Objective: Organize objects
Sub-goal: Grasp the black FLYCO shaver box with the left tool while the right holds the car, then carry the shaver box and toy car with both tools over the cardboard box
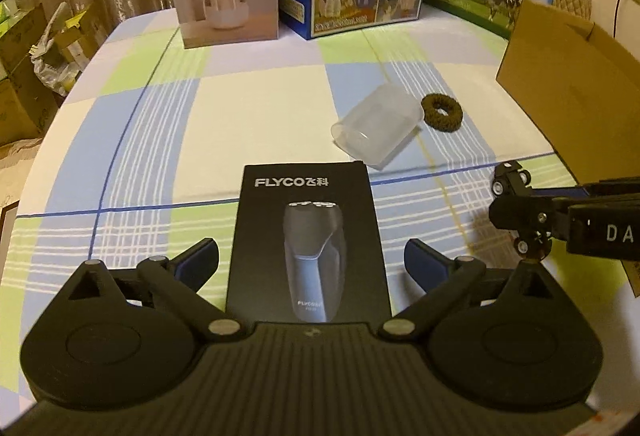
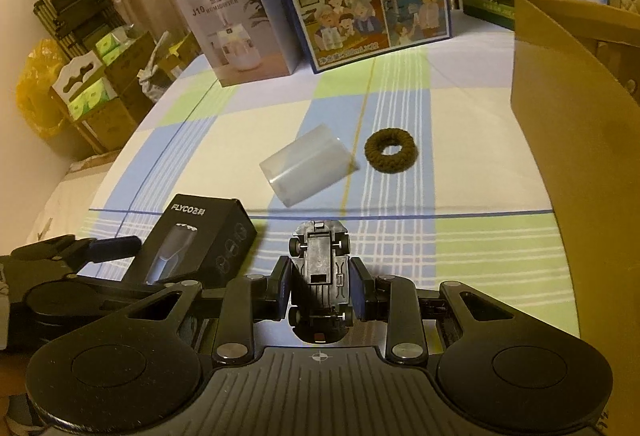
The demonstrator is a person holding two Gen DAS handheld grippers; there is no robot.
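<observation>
Left tongs (image 1: 312, 260) low over table (image 1: 160, 139), fingers spread wide either side of black FLYCO shaver box (image 1: 308, 240), not touching it. Right tongs (image 2: 322, 286) clenched on toy car (image 2: 320, 272), underside up, held above the cloth. Open cloth ahead; translucent plastic cup (image 2: 306, 167) on its side, brown hair tie (image 2: 391, 151) just beside. Brown cardboard box (image 2: 572, 107) at right edge, contents hidden.

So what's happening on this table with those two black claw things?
A person is tidying small items with two handheld tools. The right gripper is shut on a toy car, held belly-up above the checked tablecloth. The left gripper is open, its fingers on either side of a black shaver box. A clear plastic cup on its side and a brown hair tie lie beyond, near an open cardboard box.
</observation>
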